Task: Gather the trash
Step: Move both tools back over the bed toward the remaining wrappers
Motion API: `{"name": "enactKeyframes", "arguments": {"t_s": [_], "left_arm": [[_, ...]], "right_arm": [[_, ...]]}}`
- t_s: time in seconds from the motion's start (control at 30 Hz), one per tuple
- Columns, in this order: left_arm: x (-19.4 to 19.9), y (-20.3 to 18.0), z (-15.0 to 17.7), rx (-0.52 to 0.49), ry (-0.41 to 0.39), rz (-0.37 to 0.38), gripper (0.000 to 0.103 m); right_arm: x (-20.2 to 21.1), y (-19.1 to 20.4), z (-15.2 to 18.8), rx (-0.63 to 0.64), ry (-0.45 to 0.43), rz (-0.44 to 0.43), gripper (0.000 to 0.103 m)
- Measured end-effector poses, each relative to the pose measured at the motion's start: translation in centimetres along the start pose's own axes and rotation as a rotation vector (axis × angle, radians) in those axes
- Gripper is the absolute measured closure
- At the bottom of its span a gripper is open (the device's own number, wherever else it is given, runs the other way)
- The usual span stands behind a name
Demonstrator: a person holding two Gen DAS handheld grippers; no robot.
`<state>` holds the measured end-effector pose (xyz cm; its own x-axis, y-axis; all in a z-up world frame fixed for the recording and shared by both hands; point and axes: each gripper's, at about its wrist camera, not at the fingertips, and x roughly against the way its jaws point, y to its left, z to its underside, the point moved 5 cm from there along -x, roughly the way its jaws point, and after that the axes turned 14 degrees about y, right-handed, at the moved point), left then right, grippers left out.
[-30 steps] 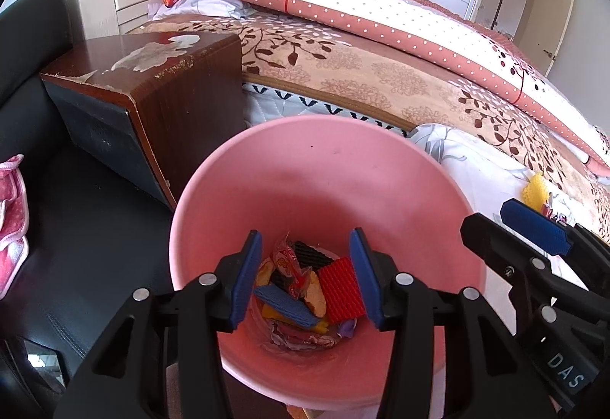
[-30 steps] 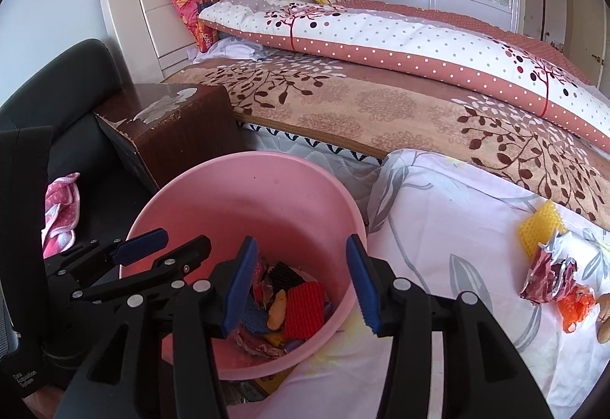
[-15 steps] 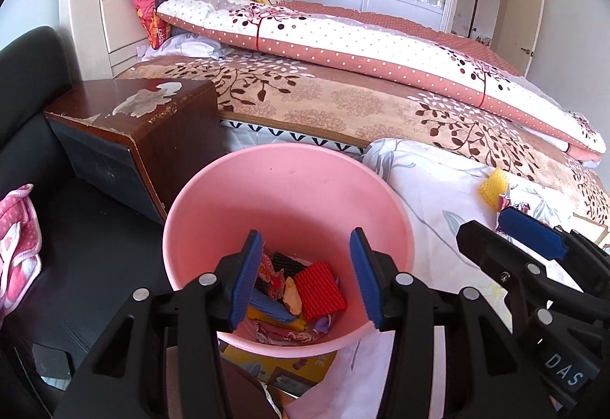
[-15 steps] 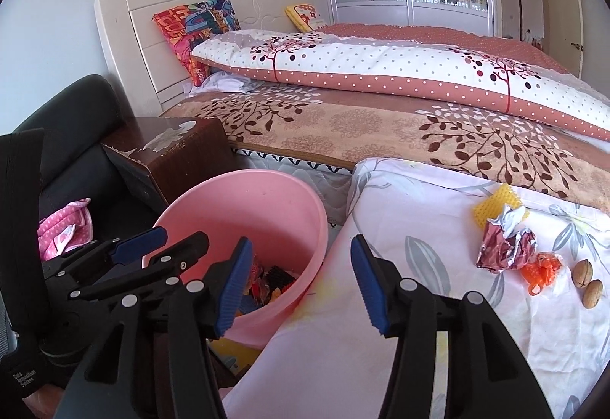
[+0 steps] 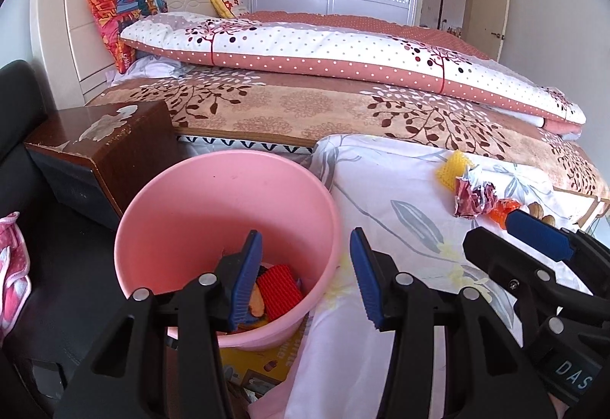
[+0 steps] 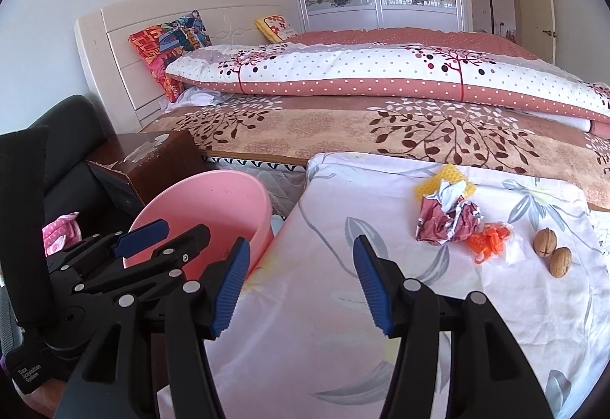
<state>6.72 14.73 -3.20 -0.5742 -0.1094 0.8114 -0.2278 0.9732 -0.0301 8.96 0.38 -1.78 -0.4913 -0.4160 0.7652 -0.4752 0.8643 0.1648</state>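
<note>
Bedside cloth (image 6: pixel 419 323): crumpled wrapper (image 6: pixel 448 220) beyond gaping right hand-held gripper (image 6: pixel 301 285).

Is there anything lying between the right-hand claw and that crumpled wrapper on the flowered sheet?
Nothing visible. The right gripper is open and empty, and only bare flowered sheet lies between it and the crumpled wrapper. The orange scrap and walnuts sit beyond, off to the right.

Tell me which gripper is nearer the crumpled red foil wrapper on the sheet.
Right. The right gripper hangs open over the floral sheet, facing the crumpled red foil wrapper ahead. The left gripper sits open over the pink bucket, off the sheet's side.
</note>
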Motion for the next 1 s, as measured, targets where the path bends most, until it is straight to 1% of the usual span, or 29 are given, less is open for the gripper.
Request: {"name": "enactKeyframes", "arguments": {"t_s": [0.17, 0.3, 0.43, 0.53, 0.6, 0.77, 1.0], "left_arm": [[-0.8, -2.1, 0.6, -0.037, 0.008, 0.025, 0.055], [-1.8, -4.1, 0.9, -0.074, 0.036, 0.053, 0.055], [-2.7, -6.0, 1.2, -0.112, 0.057, 0.11, 0.055], [-3.3, -7.7, 1.1, -0.145, 0.074, 0.131, 0.055], [-4.0, -8.9, 1.0, -0.163, 0.101, 0.156, 0.055], [-5.7, -11.7, 0.4, -0.185, 0.159, 0.212, 0.055], [-7.3, -15.2, -2.3, -0.222, 0.166, 0.295, 0.055]], "right_arm": [[0.4, -3.3, 1.4, -0.077, 0.016, 0.009, 0.047], [0.5, -6.6, 2.7, -0.135, 0.026, 0.049, 0.047], [0.5, -10.8, 4.0, -0.241, 0.047, 0.055, 0.047], [0.6, -13.7, 4.8, -0.305, 0.052, 0.076, 0.047], [0.5, -15.1, 5.0, -0.341, 0.053, 0.081, 0.047], [0.0, -17.5, 5.1, -0.383, 0.064, 0.091, 0.047], [-1.1, -19.5, 4.5, -0.409, 0.082, 0.082, 0.047]]}}
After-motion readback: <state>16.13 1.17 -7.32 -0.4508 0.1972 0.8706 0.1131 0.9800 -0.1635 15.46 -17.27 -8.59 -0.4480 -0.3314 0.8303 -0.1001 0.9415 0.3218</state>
